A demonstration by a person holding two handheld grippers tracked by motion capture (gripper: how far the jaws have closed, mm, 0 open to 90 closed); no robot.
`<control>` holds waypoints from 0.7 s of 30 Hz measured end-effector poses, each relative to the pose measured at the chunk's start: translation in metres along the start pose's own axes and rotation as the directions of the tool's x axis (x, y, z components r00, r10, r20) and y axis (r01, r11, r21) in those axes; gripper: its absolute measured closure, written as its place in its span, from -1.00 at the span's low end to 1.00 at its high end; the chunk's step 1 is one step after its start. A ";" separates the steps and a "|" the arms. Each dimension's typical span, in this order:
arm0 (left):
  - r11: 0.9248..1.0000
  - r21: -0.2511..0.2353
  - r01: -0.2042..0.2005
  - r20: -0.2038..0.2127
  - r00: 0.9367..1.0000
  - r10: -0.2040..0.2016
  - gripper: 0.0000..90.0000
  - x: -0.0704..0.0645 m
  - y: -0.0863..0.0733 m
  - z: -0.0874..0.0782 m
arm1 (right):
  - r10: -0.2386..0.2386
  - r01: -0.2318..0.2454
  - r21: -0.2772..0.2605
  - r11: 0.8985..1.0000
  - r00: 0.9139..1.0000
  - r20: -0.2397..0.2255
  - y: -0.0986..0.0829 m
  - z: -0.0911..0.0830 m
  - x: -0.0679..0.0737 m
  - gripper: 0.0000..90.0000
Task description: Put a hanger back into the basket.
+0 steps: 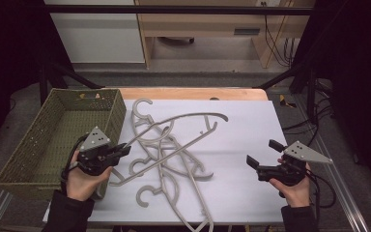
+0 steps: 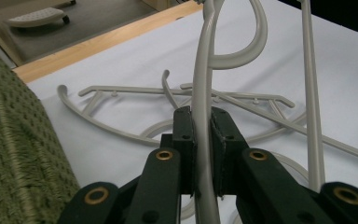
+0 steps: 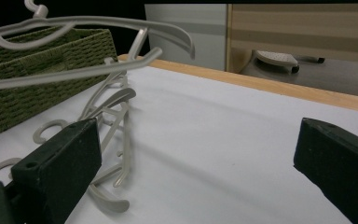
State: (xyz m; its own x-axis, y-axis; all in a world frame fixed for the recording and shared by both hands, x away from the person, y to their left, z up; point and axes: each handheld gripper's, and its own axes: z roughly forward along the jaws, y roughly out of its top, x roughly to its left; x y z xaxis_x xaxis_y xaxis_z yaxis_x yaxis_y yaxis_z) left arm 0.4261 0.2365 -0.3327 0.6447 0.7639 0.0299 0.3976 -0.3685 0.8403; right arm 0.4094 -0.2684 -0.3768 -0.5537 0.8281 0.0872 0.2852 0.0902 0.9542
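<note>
Left tongs [image 1: 124,150]: black body, grey three-cornered top plate with dark dots, black cable, brass-ringed pivot holes. Right tongs [image 1: 263,153]: same black build, grey plate, black cable, blocky black jaws. Both forearms: dark sleeves.

No legible text, label, brand, number or sign is present on any surface in the high view or either gripper view.

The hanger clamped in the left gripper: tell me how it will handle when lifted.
Likely stiff and light: the hanger is thin moulded plastic, keeping its curve. The left gripper grips one narrow arm, so it may swing. It may also snag the pile of hangers.
</note>
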 end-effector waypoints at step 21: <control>0.997 -0.079 0.025 -0.154 0.987 -0.037 0.81 0.071 0.012 -0.049 | 0.001 -0.001 0.000 1.000 1.000 0.004 0.000 0.000 -0.001 -0.98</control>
State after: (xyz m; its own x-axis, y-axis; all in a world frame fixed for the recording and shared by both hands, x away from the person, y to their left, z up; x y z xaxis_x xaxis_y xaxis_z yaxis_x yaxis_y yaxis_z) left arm 0.4446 0.3118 -0.2938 0.5214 0.8494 0.0821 0.3603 -0.3064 0.8811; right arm 0.4101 -0.2688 -0.3765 -0.5501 0.8306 0.0866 0.2856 0.0898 0.9541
